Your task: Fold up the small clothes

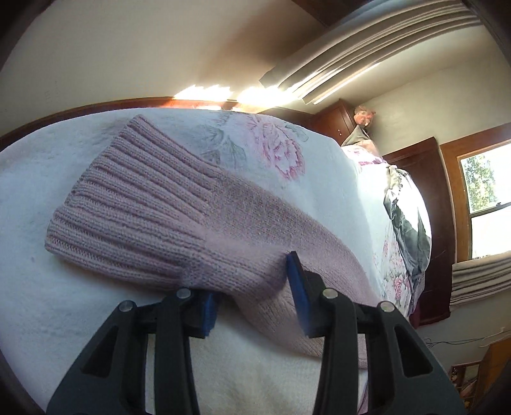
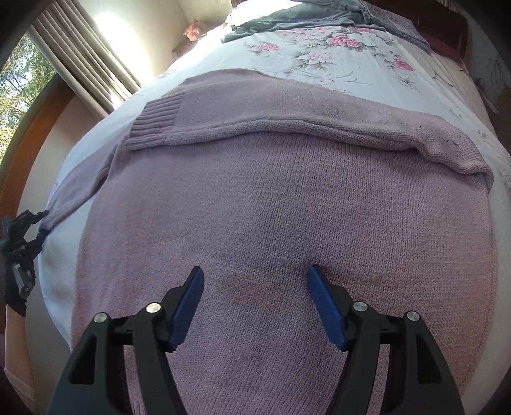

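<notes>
Bed (image 2: 335, 60) with floral sheet carries pink knit sweater (image 2: 287, 198), spread flat, one sleeve folded across its body. Grey clothes (image 2: 287, 19) lie at bed's far end, well apart from sweater. Right tool (image 2: 255, 277) released, jaws spread wide, tips on sweater body. Left tool (image 1: 252, 287) jaws apart, straddling the other sleeve (image 1: 179, 217) near its ribbed cuff, not clenched.

Sunlight is streaming past the pleated curtains (image 2: 80, 54) and glaring off the pale wall (image 1: 127, 48); a dark wooden wardrobe (image 1: 424, 223) is standing beside the wood-framed window (image 1: 488, 198), trees showing outside.
</notes>
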Motion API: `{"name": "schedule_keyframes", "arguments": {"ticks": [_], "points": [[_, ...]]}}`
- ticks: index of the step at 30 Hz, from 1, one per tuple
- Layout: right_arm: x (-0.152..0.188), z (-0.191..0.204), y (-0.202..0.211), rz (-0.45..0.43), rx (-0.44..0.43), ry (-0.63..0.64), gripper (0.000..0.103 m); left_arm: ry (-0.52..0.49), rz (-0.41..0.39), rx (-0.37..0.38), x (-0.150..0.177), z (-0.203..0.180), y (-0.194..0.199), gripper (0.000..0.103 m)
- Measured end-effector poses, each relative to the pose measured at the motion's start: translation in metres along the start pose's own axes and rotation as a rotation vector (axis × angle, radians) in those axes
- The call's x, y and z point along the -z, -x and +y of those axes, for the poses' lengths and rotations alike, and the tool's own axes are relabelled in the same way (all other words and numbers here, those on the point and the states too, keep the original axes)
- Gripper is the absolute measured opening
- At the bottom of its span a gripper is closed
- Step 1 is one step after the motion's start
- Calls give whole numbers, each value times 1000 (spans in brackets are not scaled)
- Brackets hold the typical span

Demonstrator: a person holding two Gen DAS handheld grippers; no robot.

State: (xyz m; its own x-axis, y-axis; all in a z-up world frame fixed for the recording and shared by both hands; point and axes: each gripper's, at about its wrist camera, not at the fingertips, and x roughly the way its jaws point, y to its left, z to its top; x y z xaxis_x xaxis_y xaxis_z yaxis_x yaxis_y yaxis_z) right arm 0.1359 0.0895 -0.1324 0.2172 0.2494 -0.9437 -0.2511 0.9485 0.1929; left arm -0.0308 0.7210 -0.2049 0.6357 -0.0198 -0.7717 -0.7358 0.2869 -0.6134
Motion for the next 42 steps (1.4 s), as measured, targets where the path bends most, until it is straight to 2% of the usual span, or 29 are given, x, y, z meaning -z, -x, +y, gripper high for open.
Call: {"name": "schedule_keyframes", "arguments": {"ticks": [2, 4, 6, 10, 15, 18, 21, 27, 34, 40, 42], "points": [[0, 1, -1, 1, 7, 2, 69, 34, -18, 21, -6, 7, 1, 37], [0, 2, -1, 3, 18, 11, 69, 89, -32, 36, -13, 16, 1, 29], [0, 3, -2, 3, 23, 8, 69, 138, -38, 55, -20, 26, 1, 25], [-1, 1, -2, 1, 12, -16, 69, 139, -34, 30, -23, 23, 4, 20], [-1, 1, -1, 3, 19, -12, 68, 11, -87, -18, -19, -8, 25, 11], [-2, 1, 0, 1, 18, -12, 67, -86, -112, -12, -11, -42, 36, 10], [0, -1, 6, -10, 12, -25, 65, -173, -108, 28, 1, -81, 45, 10], [6, -8, 27, -60, 38, -20, 64, -356, -69, 109, 49, -168, 48, 9], [14, -23, 54, -126, 68, -16, 64, -547, 41, 206, 138, -270, 16, 9], [23, -47, 67, -149, 83, -42, 64, -670, 132, 256, 221, -330, -18, 9], [26, -57, 65, -140, 95, -57, 64, -710, 150, 239, 244, -342, -34, 9]]}}
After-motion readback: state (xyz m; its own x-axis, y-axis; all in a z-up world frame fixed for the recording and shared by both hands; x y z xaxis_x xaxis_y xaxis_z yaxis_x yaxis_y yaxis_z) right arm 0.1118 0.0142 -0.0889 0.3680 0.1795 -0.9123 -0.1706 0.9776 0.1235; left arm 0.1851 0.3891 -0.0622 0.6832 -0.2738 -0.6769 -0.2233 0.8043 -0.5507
